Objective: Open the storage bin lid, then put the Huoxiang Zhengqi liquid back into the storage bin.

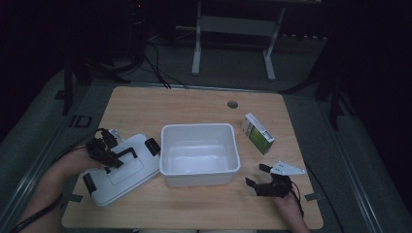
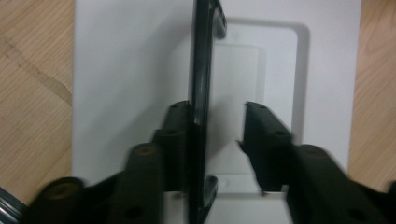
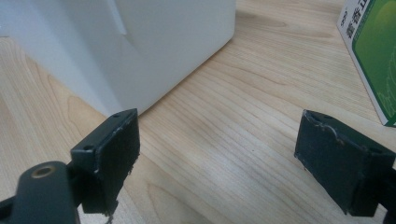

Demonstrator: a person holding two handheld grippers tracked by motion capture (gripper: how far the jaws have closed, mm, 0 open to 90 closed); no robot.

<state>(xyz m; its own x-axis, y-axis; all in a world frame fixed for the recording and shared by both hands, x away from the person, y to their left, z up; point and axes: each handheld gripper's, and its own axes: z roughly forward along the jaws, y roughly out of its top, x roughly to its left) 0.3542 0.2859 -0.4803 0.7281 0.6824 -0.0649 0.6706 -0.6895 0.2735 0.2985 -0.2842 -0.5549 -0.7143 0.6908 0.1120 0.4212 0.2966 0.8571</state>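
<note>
While my left gripper (image 2: 217, 135) hangs over the white lid (image 1: 121, 170), which lies flat on the table (image 1: 194, 104) just left of the white bin (image 1: 199, 154), its 2 jaws stand apart around the lid's black handle (image 2: 201, 93). Seen from my left gripper view, the handle rests against 1 jaw and a clear gap separates it from the other, so nothing is pinched and the claw is released. Its lower end is cut off at the frame's bottom edge, the jaws there are blurred, and the lid's near part is hidden behind them. From the high view the room is dim; my left hand (image 1: 80, 160) covers part of the lid, and I can make out black clips at its corners only as dark blobs. My right gripper (image 3: 217, 163) sits low on the table just right of the bin's front corner, jaws wide apart with bare wood between them, holding nothing. A green and white carton (image 1: 257, 133) lies right of the bin; my right gripper view crops it at the frame edge, and I cannot read its print.
</note>
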